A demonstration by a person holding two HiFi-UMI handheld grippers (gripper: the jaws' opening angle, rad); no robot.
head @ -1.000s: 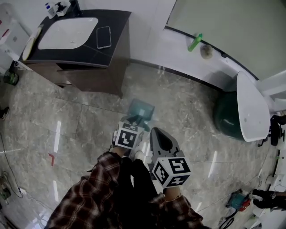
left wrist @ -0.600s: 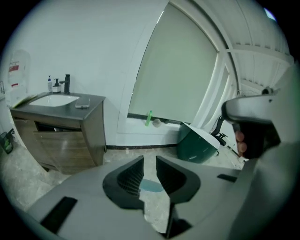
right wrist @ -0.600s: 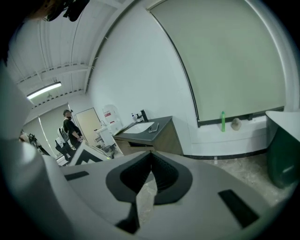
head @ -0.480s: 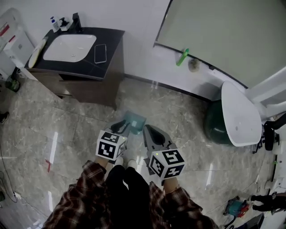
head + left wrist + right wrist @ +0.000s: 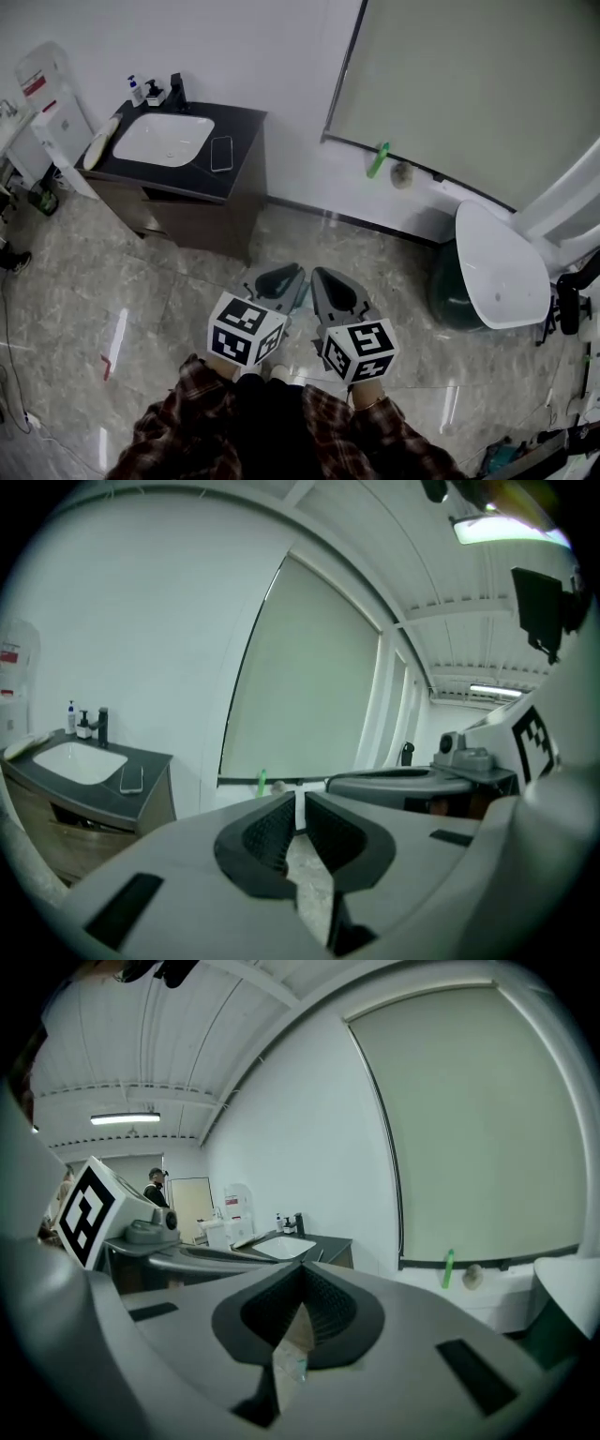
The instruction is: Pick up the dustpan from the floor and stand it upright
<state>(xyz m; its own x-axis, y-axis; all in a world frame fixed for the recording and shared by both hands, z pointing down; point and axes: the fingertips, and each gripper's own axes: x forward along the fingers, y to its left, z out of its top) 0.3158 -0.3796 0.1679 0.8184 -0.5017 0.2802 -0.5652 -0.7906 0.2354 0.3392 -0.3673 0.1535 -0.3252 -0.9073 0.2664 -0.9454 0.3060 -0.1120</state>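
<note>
In the head view, both grippers are held side by side above the grey marbled floor (image 5: 103, 281), just ahead of two plaid sleeves (image 5: 178, 436): the left gripper (image 5: 281, 278) and the right gripper (image 5: 325, 279), each with its marker cube nearest the camera. The dustpan is not made out here, as the floor beneath the grippers is hidden by them. A washstand (image 5: 202, 206) is set against the wall at the upper left, with a white basin (image 5: 164, 139) and a phone (image 5: 221, 153) on its dark surface. A green bottle (image 5: 378, 159) is seen on the ledge below a large blind (image 5: 469, 84), and a dark green bin (image 5: 452, 281) under a white lid is seen at the right. In the left gripper view, the jaws of the left gripper (image 5: 298, 803) are seen narrowly parted after having just been closing, with nothing between them but a strip of the far wall. In the right gripper view, the jaws of the right gripper (image 5: 300, 1274) are pressed together at the tips, and nothing is pinched. Through the gap lower down a small teal fleck (image 5: 298, 1363) is seen against the floor; whether it belongs to the dustpan cannot be told
</note>
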